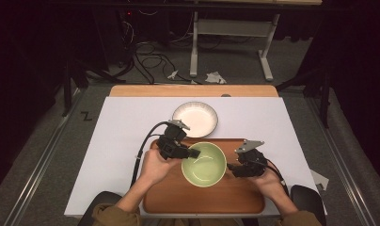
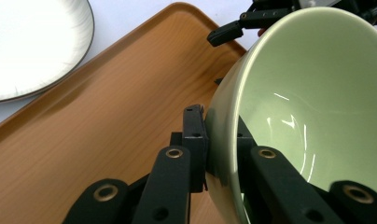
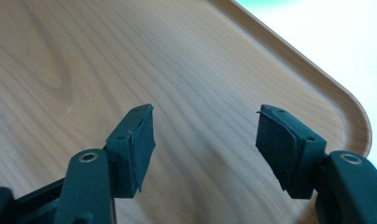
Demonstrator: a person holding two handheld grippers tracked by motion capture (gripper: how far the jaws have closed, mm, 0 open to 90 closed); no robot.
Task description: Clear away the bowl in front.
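Left gripper (image 2: 220, 140) clamps the green bowl (image 1: 204, 164) by its rim, over the wooden tray (image 1: 178, 195). Right gripper (image 3: 205, 140) stands open, empty, just beside the bowl. Bowl possibly tilted, hard to tell.

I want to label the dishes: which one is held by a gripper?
The green bowl on the wooden tray; the left gripper clamps its rim. The white plate lies untouched.

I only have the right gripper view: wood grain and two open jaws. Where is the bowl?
Observer: The green bowl sits on the wooden tray, just beside your right tool, untouched by it.
Operator: Does the other tool hold it?
Observer: Yes, the left tool is clamped on the bowl's rim, one jaw outside, one inside.
Operator: Anything beyond the tray?
Observer: A white plate on the table past the tray's far edge.
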